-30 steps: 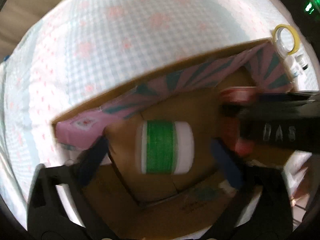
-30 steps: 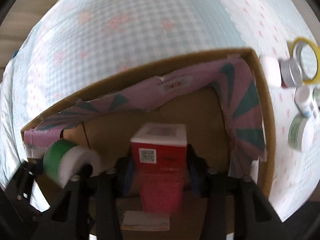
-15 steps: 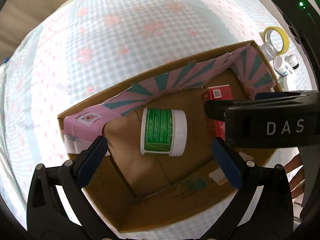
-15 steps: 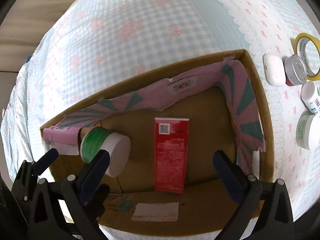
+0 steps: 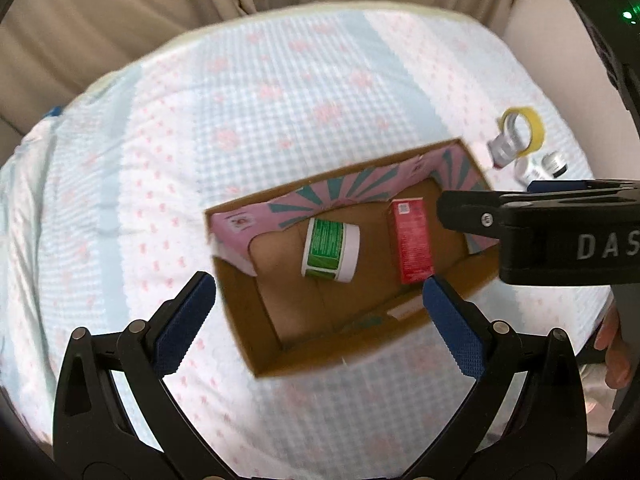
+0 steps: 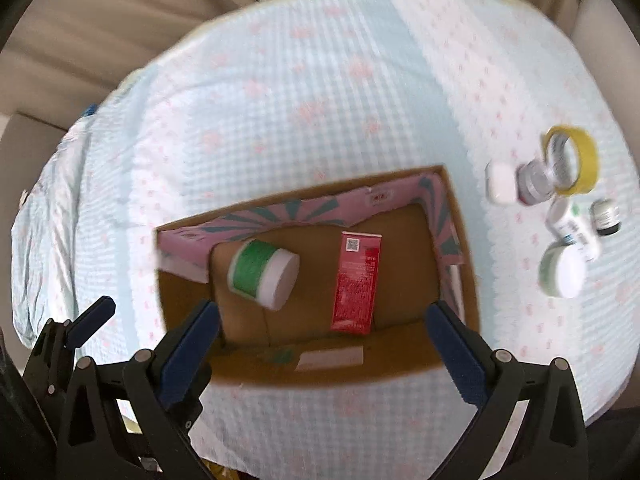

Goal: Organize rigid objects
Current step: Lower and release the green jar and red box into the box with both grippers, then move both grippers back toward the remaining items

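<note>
Both sets of jaws stand apart, empty, above the cardboard box (image 6: 464,280) holding the green jar (image 6: 264,276) and red carton (image 6: 356,284). The loose jars and tape roll (image 6: 576,160) lie at right of frame, nearer the right gripper (image 6: 324,350) than the left gripper (image 5: 318,324)

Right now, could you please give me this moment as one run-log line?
left hand-held gripper: open, empty | right hand-held gripper: open, empty | green jar and red carton: lying in cardboard box | loose items: outside box
</note>
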Tool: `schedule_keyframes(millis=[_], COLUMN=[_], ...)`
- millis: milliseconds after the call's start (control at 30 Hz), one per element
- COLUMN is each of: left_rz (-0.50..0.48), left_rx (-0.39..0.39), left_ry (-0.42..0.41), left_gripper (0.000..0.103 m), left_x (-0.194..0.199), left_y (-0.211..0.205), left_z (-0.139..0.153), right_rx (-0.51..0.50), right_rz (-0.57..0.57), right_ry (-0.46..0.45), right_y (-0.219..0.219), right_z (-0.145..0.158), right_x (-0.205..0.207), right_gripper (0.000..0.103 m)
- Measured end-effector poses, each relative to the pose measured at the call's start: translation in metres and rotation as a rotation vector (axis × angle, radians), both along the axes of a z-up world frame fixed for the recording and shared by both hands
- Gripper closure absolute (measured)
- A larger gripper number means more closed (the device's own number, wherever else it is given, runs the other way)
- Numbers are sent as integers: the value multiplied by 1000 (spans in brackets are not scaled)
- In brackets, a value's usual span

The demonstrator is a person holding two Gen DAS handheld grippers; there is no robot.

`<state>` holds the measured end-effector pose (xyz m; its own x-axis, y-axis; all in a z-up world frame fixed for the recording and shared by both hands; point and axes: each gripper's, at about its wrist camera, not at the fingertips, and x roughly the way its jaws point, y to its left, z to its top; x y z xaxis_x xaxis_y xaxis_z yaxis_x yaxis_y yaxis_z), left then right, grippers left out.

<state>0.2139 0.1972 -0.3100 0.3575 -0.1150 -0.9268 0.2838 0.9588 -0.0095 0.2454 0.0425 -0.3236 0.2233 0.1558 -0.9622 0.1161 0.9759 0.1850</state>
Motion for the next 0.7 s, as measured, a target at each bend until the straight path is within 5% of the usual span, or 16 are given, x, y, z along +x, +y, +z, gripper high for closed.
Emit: schedule_keyframes(millis=[400,700], left_rz=[29,4], left_rx=[-78,-109], left_ry=[-142,-247], left_gripper=[0,0], left_x=[-50,-85], left_y=[-12,-66], left_z=[101,152], right_rx=[-52,-115], right_rz=[50,-42], right_ry=[-154,-268], right_y=[-10,-99], right_z=[111,169], right_x=[-56,-116], right_gripper=[0,0])
